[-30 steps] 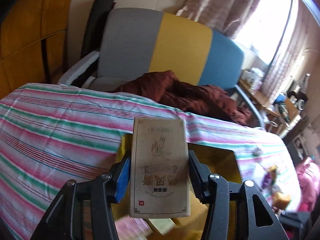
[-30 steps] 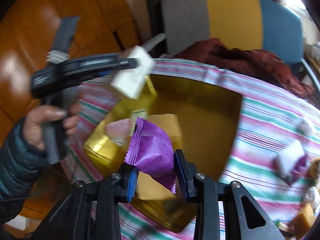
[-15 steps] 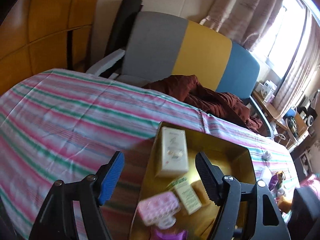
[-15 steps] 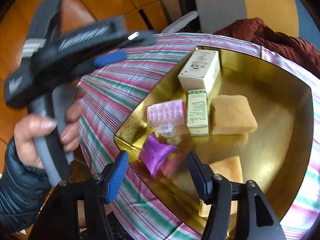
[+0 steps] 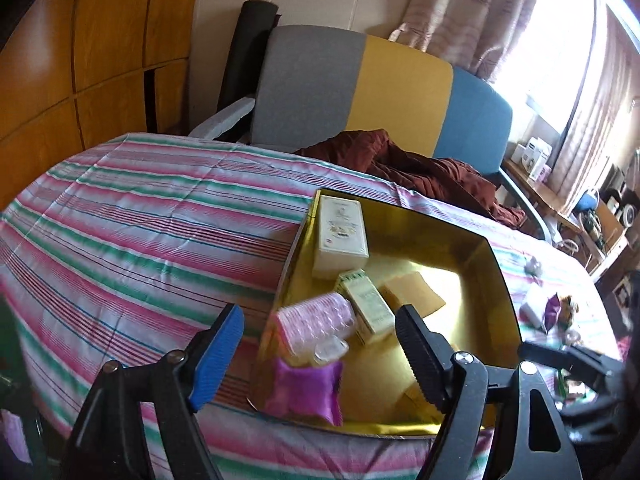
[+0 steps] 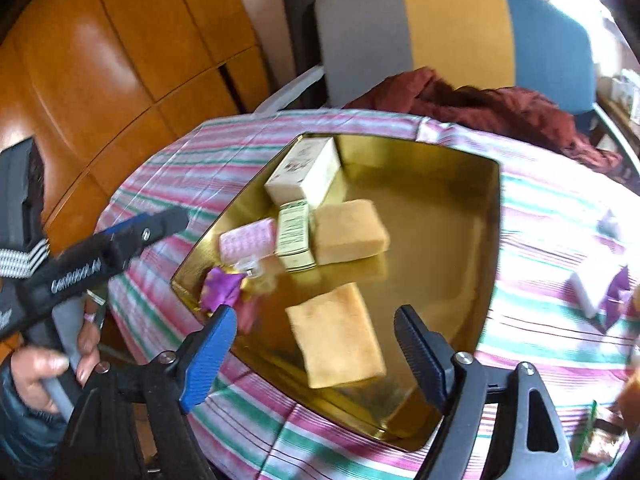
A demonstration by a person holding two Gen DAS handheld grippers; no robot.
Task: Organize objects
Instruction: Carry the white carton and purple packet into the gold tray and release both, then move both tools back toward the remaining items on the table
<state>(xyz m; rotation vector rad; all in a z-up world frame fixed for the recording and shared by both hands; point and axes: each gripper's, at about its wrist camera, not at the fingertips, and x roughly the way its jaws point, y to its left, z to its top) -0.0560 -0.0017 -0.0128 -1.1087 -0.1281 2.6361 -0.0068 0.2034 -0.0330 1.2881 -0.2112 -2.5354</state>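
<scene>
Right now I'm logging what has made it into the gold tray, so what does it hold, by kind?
Gold tray contents, right wrist view:
Tan sponge-like blocks: 2
Cream box: 1
Small green-print box: 1
Pink bumpy case: 1
Purple packet: 1
Total: 6

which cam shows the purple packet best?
Left wrist: the purple packet lies whole and close in the gold tray, between the open tool's fingers. Right wrist shows it smaller, blurred, crumpled at the tray's corner.
</scene>
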